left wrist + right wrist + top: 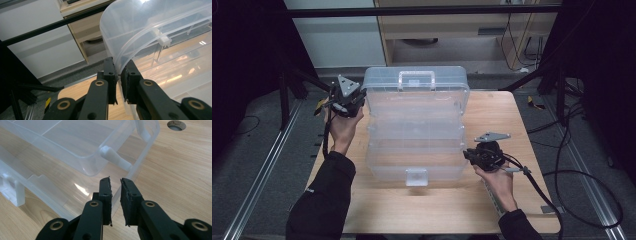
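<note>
On the wooden desk (512,120) stands an opened clear plastic box (416,150). At its far left corner, the left tool (119,71) pinches the rim of the raised lid (416,82). At the near right corner, the right tool (115,183) pinches the box's wall.

left hand-held gripper (119,72): jaws clamped | right hand-held gripper (115,182): jaws clamped
</note>
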Demonstrator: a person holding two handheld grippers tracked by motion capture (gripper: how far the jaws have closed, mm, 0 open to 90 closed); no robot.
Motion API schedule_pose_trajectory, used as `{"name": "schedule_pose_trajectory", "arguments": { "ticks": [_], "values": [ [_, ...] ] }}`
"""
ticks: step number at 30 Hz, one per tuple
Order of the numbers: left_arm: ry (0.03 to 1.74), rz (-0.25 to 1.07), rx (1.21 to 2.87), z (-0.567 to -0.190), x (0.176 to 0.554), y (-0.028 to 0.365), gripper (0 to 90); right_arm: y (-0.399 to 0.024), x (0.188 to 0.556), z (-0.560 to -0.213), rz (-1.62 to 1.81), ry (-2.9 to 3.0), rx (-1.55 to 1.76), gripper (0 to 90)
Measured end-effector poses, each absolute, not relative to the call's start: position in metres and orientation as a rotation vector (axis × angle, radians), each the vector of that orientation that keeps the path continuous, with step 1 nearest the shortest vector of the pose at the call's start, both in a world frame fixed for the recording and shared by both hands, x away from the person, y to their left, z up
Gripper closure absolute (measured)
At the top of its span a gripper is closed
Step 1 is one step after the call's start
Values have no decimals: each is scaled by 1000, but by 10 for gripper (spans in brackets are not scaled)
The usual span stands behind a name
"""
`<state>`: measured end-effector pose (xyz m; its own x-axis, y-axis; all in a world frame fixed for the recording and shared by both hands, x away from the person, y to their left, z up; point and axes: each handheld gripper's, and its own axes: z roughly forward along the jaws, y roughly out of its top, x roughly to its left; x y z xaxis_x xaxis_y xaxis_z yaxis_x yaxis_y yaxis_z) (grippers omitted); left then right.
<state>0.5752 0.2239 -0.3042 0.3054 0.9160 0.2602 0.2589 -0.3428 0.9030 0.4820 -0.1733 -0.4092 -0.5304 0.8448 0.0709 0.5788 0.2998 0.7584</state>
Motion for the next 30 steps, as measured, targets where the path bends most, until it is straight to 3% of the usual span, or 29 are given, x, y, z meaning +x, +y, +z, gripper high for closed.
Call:
{"name": "schedule_pose_trajectory", "arguments": {
  "ticks": [30],
  "values": [
    [1088,1071,1818,-299,607,218,806,-173,482,-409,1081,2228,1284,791]
  ]
}}
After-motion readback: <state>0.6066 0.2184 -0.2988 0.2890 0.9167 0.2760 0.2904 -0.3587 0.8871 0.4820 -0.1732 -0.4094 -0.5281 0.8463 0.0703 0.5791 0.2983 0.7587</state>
